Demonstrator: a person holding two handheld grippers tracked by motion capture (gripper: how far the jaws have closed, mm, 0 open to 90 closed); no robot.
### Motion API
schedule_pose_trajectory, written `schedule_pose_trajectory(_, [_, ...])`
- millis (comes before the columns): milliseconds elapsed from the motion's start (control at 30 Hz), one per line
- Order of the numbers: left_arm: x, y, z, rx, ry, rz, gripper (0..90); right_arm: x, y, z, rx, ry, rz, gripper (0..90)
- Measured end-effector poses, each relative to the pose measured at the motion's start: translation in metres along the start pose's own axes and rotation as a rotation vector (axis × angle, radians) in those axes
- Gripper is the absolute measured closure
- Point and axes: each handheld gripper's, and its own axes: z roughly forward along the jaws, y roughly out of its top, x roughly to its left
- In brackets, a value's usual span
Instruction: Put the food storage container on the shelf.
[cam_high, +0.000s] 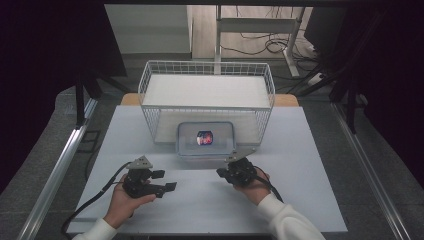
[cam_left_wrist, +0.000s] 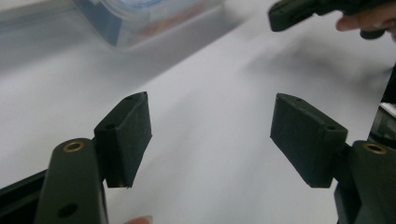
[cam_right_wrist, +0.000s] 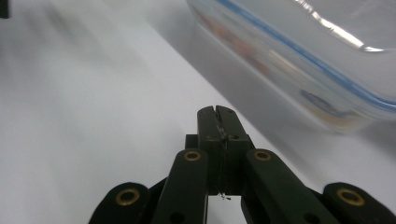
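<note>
While the lidded plastic container is sitting mid-frame against the wire basket, the left gripper is gaping empty and the right gripper is clenched on nothing, seemingly readying an approach.

The high view looks down the white table; both gripper views skim it closely (sharing the clear box).

The box lies on the table, just before the basket. My left gripper and right gripper are before the box, well apart.
</note>
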Motion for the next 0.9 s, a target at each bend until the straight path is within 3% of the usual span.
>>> schedule_pose_trajectory(367, [0.0, -0.004, 0.002, 0.018, 0.017, 0.009, 28.1, 0.003, 0.011, 0.037, 0.045, -0.057, -0.044, 88.7])
schedule_pose_trajectory(467, [-0.001, -0.003, 0.0, 0.001, 0.006, 0.002, 28.4, 0.0, 0.014, 0.045, 0.046, -0.079, -0.046, 88.7])
schedule_pose_trajectory(900, [0.0, -0.003, -0.001, 0.002, 0.009, 0.003, 28.4, 0.0, 0.027, 0.056, 0.004, -0.106, -0.04, 88.7])
